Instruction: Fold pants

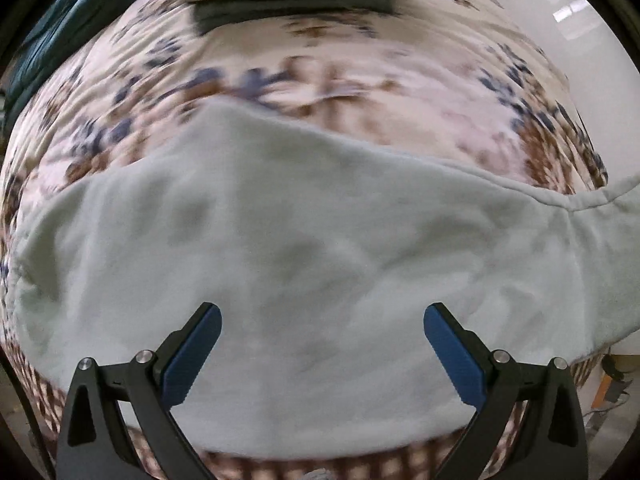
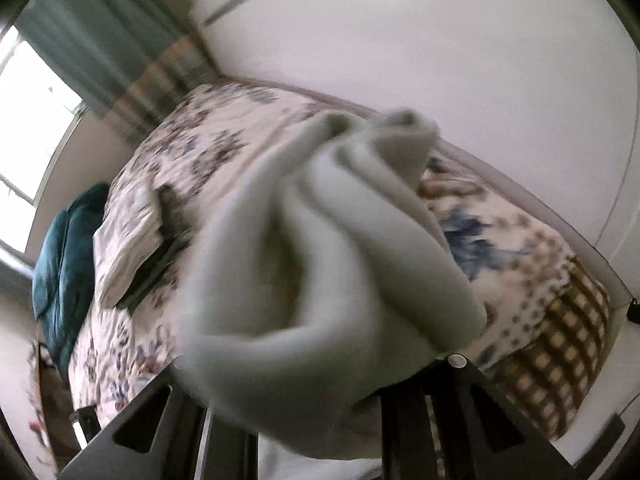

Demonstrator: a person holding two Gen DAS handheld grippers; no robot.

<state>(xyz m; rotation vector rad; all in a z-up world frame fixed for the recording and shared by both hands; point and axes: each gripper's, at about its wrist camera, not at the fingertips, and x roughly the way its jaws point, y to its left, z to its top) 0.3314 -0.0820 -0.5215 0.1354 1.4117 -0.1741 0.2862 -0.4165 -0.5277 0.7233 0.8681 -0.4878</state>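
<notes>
I had the pale green pants (image 1: 304,240) spread across the floral bedspread (image 1: 320,80). My left gripper (image 1: 322,320) hung above them, jaws wide apart and empty. My right gripper (image 2: 304,360) was buried under a bunched fold of the pants (image 2: 320,240); its fingers were hidden, but the cloth draped as if pinched between nearly closed jaws. To fold cleanly, I judged I should carry that bunch over the bedspread, keeping the edges aligned.

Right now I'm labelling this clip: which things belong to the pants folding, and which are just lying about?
Job:
pale pants
left gripper, open
right gripper, bunched cloth draped over it

Lying about:
floral bedspread
teal cushion
dark folded item
</notes>
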